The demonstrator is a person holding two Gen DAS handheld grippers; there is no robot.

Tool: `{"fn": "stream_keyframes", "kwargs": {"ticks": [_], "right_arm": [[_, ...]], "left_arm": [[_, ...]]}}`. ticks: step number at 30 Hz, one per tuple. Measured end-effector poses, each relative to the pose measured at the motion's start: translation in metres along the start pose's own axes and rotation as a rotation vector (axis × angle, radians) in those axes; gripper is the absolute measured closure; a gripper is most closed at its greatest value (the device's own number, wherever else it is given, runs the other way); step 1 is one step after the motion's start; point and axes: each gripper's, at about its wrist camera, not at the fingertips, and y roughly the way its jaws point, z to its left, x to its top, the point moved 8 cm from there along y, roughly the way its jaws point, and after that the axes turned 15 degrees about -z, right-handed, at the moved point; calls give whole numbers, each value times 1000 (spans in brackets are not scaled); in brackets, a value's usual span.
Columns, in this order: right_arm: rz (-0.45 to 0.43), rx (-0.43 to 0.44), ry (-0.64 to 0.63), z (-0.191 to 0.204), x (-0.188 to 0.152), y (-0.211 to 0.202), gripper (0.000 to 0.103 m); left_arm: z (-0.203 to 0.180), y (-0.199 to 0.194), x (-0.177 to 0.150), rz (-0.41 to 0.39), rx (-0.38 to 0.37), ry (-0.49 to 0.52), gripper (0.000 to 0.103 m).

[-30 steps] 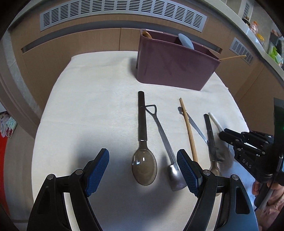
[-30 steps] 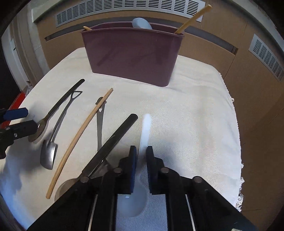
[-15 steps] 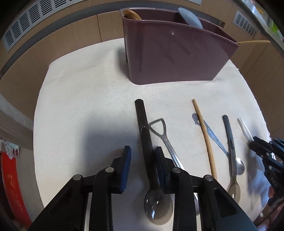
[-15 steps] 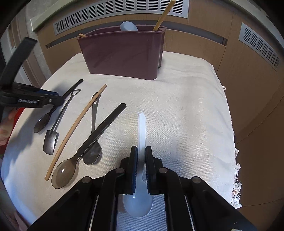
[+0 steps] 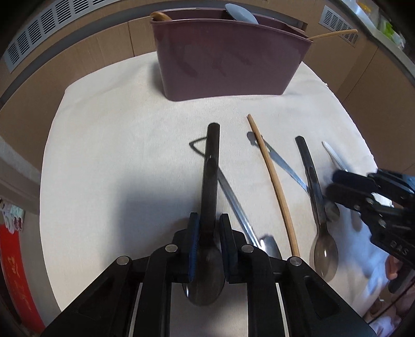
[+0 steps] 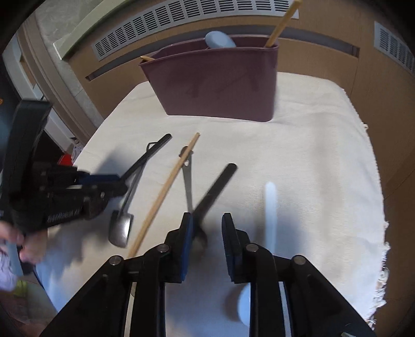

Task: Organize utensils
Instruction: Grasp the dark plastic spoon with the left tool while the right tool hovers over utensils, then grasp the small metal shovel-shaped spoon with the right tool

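My left gripper (image 5: pixel 209 229) has just been closing, and its blue pads now pinch the neck of the dark spoon (image 5: pixel 210 171), whose bowl sits between the fingers near the camera while its black handle points away toward the maroon caddy (image 5: pixel 225 67). A metal spoon with a looped handle (image 5: pixel 230 191) lies crossed beneath the dark spoon on the cream cloth (image 5: pixel 116 145). To its right lie a wooden chopstick (image 5: pixel 272 176), a thin steel utensil (image 5: pixel 282 166) and a second dark spoon (image 5: pixel 315 197), side by side. My right gripper (image 6: pixel 206 228) has just been opening; its jaws now stand apart with nothing pressed between them. The white plastic spoon (image 6: pixel 270 207) lies just to the right of its right finger, handle pointing toward the caddy, its bowl partly hidden behind that finger. The caddy stands upright at the far side of the cloth, with a pale blue spoon (image 6: pixel 219 40) and a wooden chopstick (image 6: pixel 282 23) sticking up out of it.
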Motion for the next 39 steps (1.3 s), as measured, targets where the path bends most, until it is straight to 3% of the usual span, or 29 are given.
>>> {"fn": "stream_keyframes", "kwargs": {"ticks": [5,9,17,21,34,37,39], "right_arm": [[44,-46,-11,11,4,26,78],[43,-88,-95,19,5,34,78],[53,-83,-155,2,-5,16,91],[51,-109,-156,-15,-8,5,92],[31,-90,-129,-26,-12,-1,92],[28,-85,-127,-27,-13,-3,90],[19,-75,-120,-26,-12,-5,90]], "left_arm": [[2,-10,-11,-1,-10,-25,86],[3,-12,-13,2,-8,-31,85],[1,-10,-8,11,-2,-16,75],[-6,-6,-6,14,1,-4,69],[-1,17,21,38,-12,0,68],[3,27,37,27,-10,-6,72],[7,31,43,5,9,5,87]]}}
